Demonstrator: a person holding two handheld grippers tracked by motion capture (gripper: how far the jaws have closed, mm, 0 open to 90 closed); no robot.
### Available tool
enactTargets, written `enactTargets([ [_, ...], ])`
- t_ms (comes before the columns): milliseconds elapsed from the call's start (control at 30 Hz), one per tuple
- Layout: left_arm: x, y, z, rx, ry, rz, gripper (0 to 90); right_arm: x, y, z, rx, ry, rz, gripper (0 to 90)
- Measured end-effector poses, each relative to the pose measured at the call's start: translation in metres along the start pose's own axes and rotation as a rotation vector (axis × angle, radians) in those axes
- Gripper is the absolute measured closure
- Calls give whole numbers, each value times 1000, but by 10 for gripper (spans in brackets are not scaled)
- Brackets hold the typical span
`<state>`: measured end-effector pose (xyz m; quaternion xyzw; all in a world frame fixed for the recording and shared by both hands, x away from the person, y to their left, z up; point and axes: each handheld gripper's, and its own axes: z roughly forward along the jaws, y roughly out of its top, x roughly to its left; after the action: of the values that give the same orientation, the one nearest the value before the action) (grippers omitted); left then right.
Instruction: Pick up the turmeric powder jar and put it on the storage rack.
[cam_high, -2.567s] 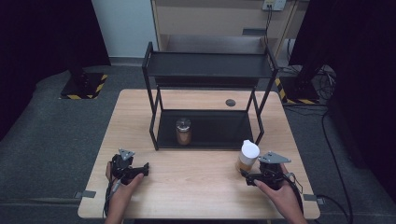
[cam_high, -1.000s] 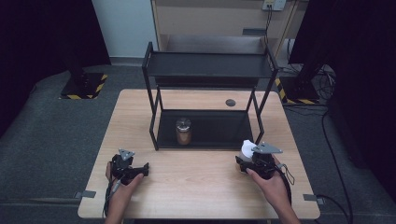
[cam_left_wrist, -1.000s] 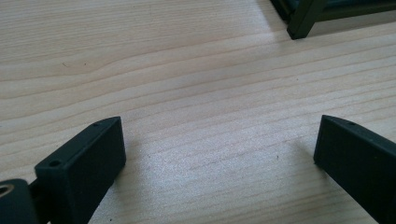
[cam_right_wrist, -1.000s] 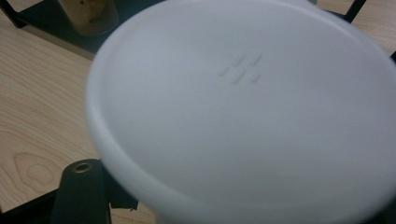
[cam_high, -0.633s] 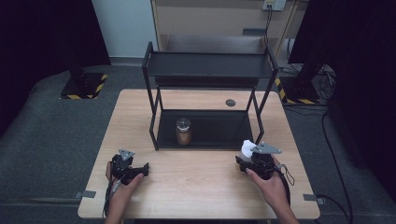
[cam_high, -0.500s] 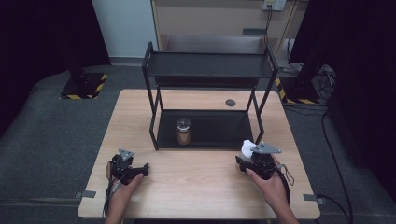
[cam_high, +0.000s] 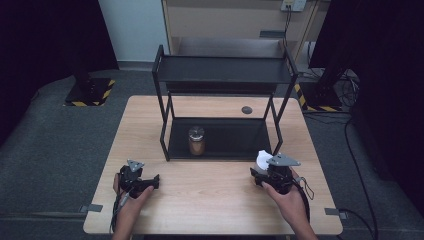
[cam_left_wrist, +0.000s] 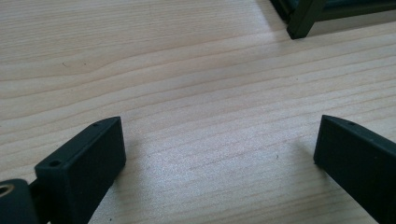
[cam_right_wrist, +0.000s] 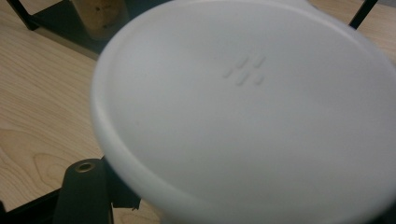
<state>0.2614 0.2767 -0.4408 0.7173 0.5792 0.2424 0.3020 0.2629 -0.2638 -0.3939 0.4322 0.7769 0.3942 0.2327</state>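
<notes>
High view: our right claw (cam_high: 264, 170) grips a white-lidded cup (cam_high: 261, 159) short of the shelf (cam_high: 225, 75), left claw (cam_high: 150, 181) open, idle.

Probably a lab: black curtains (cam_high: 45, 35), hazard-striped stand base (cam_high: 90, 92), floor cables (cam_high: 350, 130).

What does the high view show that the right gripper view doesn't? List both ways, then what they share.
High view: the whole black rack, the left gripper, a dark disc on the table. Right gripper view: a raised mark on the white lid, close up. Shared: lid, brown jar, table.
</notes>
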Motion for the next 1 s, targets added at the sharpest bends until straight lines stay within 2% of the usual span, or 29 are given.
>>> enactTargets([
  [500,-1,0,0,0,1,-1,8,6,10,1,3,10,-6,317],
  [1000,-1,0,0,0,1,-1,7,11,24,14,15,11,-2,317],
])
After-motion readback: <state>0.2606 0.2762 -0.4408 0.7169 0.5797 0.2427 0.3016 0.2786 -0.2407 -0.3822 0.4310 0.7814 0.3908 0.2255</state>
